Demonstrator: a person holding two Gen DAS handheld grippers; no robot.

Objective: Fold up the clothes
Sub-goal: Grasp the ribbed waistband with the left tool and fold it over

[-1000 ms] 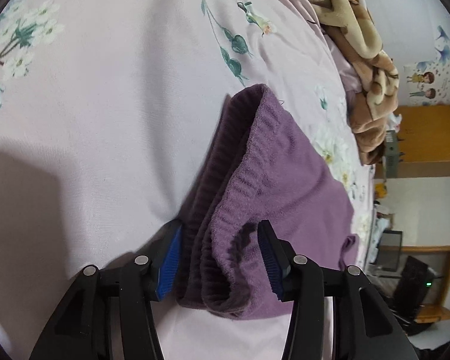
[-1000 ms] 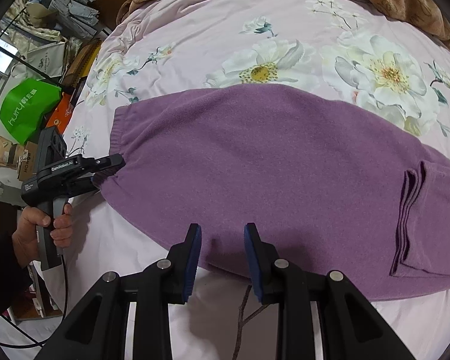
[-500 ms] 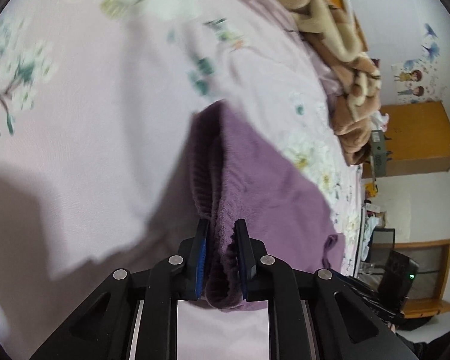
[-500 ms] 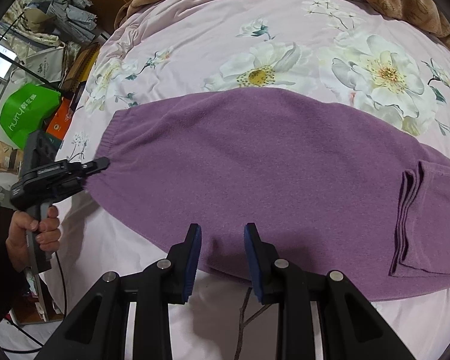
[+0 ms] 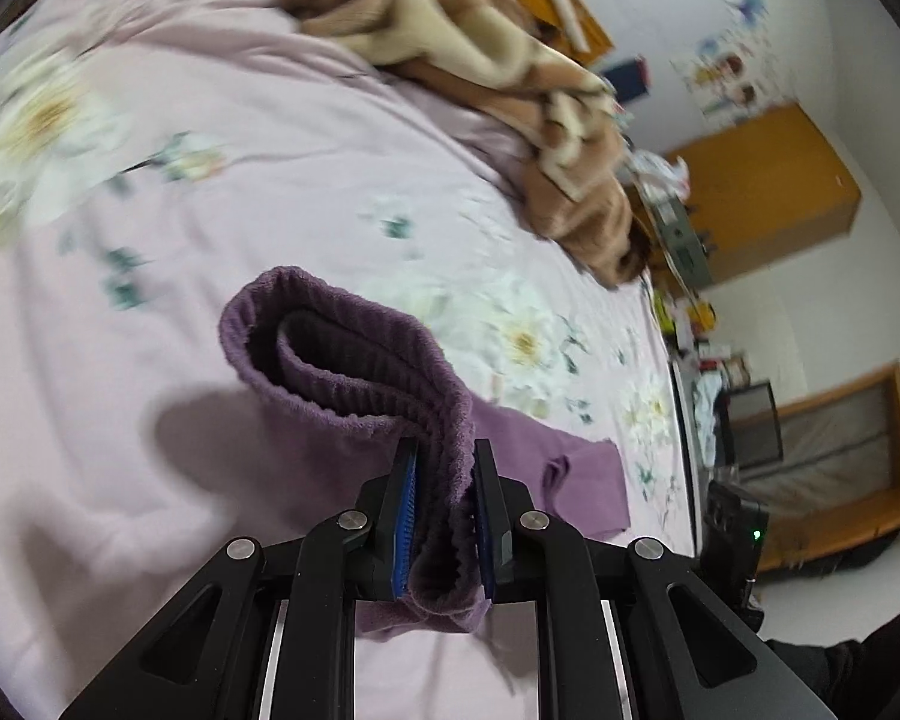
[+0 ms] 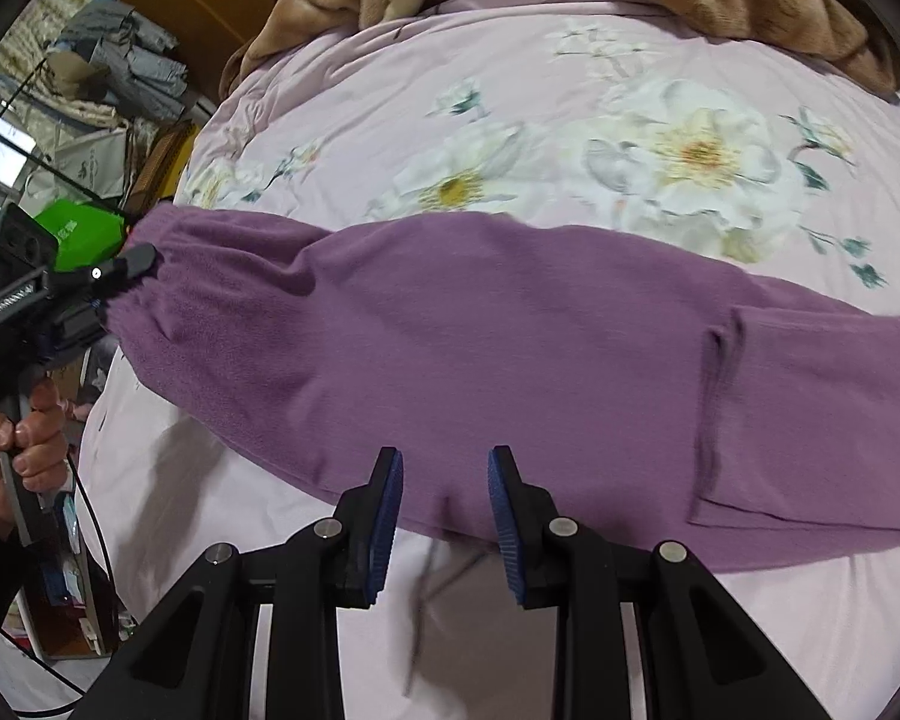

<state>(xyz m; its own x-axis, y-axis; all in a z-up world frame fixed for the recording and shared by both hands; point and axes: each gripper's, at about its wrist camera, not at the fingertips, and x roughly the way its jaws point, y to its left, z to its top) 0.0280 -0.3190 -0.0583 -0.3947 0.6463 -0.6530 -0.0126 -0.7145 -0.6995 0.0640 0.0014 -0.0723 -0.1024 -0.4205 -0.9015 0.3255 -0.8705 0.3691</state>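
Lying lengthwise on the floral bedsheet [image 6: 570,60], the purple trousers [image 6: 510,330] look barely folded, only the far hem doubled over. The left gripper [image 5: 444,510] pinches the ribbed waistband [image 5: 354,360], lifted; the right gripper [image 6: 444,498] hovers agape at the near edge.

Soft, even daylight — motion blur smears the bedsheet [image 5: 150,192], fisheye edges bend dark, shadows stay faint.

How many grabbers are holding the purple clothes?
1. The left gripper is shut on the ribbed end of the purple clothes. The right gripper is open, at their near edge, holding nothing.
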